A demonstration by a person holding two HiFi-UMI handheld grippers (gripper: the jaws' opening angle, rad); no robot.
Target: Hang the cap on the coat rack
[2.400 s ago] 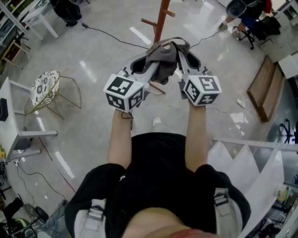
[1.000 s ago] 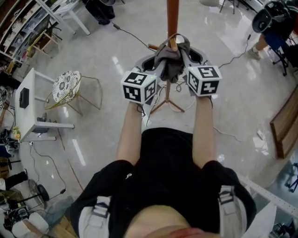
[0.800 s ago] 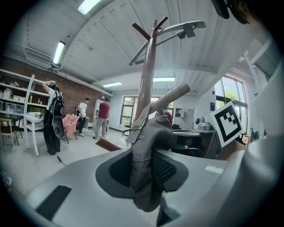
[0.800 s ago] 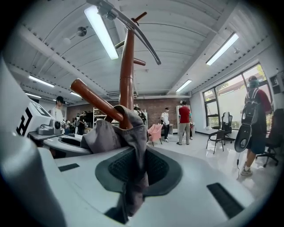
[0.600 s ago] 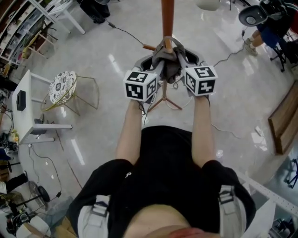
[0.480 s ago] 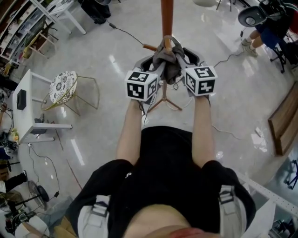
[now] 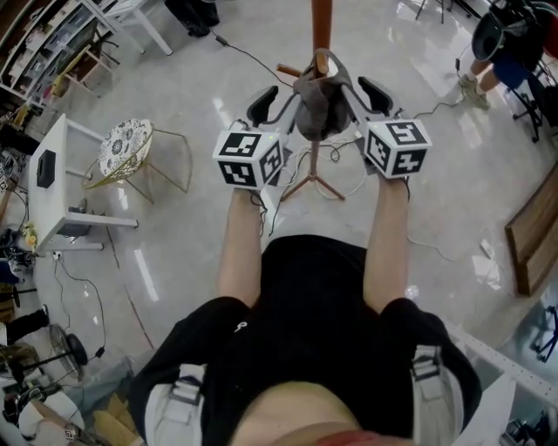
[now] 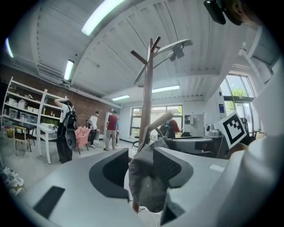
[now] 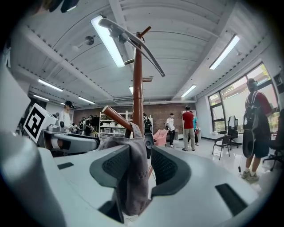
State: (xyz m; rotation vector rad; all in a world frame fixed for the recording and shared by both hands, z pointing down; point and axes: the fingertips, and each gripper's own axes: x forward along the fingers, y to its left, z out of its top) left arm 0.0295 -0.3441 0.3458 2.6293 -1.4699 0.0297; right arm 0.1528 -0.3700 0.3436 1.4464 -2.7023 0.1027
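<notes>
The cap is draped over a sloping peg of the coat rack. Shiny floor lies open around the rack's feet, and a patterned chair stands well apart to the left. Only in the gripper views is the cloth seen hanging between each pair of jaws, which are opening, with a gap on one side; people are seen far behind. The left gripper and right gripper are held out on straight, parallel forearms, flanking the cap.
</notes>
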